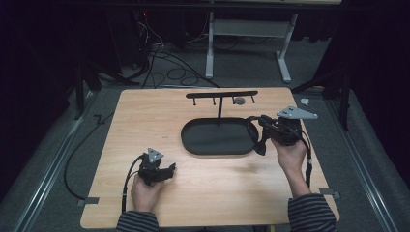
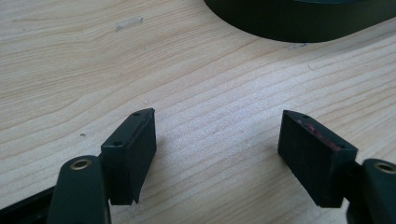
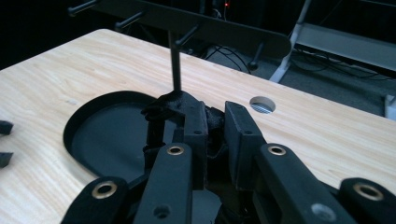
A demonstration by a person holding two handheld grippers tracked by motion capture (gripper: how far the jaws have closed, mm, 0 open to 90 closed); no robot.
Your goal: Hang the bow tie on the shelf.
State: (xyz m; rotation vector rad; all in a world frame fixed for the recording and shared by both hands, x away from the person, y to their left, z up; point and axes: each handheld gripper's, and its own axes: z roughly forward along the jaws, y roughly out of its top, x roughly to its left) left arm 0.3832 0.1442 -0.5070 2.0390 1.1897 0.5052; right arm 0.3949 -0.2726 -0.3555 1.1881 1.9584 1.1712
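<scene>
Bare table before black tray

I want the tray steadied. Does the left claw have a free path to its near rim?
Probably yes: the left claw stands open, with bare wooden table between it and the black oval tray; the right claw, shut on a black object, sits at the tray's far end.
</scene>
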